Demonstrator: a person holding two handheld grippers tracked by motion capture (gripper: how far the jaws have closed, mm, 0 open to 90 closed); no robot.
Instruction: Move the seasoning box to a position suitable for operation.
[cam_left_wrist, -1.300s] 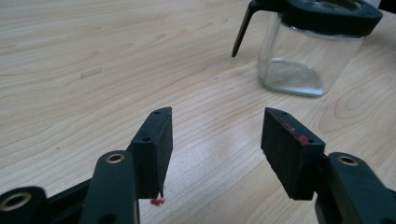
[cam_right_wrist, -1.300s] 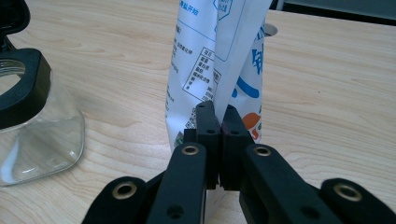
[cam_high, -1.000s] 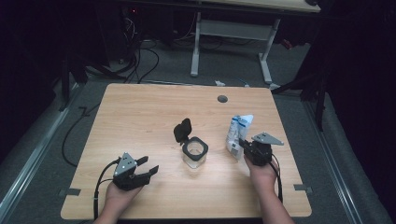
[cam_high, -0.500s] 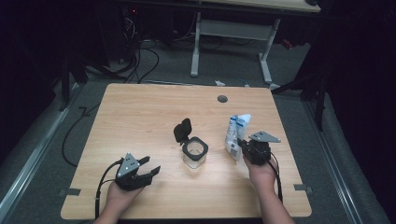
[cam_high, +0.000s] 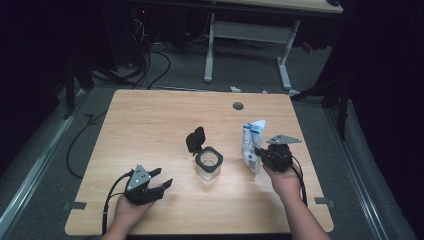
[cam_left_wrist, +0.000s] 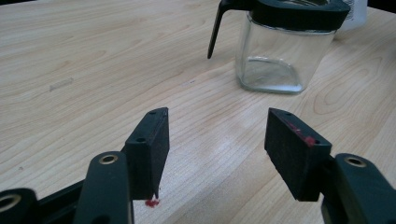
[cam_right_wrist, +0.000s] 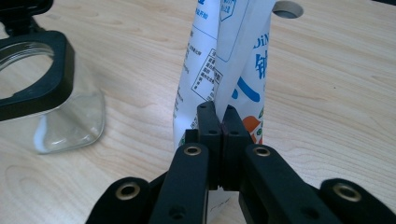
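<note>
A white pouch with blue print (cam_high: 251, 137) stands upright at the table's right, and my right gripper (cam_high: 260, 155) is shut on its lower edge. In the right gripper view the jaws are pressed together on the pouch's (cam_right_wrist: 224, 56) back seam, with my right gripper (cam_right_wrist: 222, 116) low on it. A square glass jar (cam_high: 208, 164) with a black rim and its flip lid (cam_high: 195, 140) open stands mid-table, left of the pouch. My left gripper (cam_high: 159, 182) lies near the front left, open with nothing between its fingers (cam_left_wrist: 149, 144). It points toward the jar (cam_left_wrist: 280, 51).
The wooden table (cam_high: 150, 125) has a round cable hole (cam_high: 238, 106) at the back right. Beyond its far edge stand a white desk frame (cam_high: 250, 35) and cables on the dark floor.
My right gripper has edged slightly away from the front edge with the pouch in it. The left gripper and the jar have not moved.
</note>
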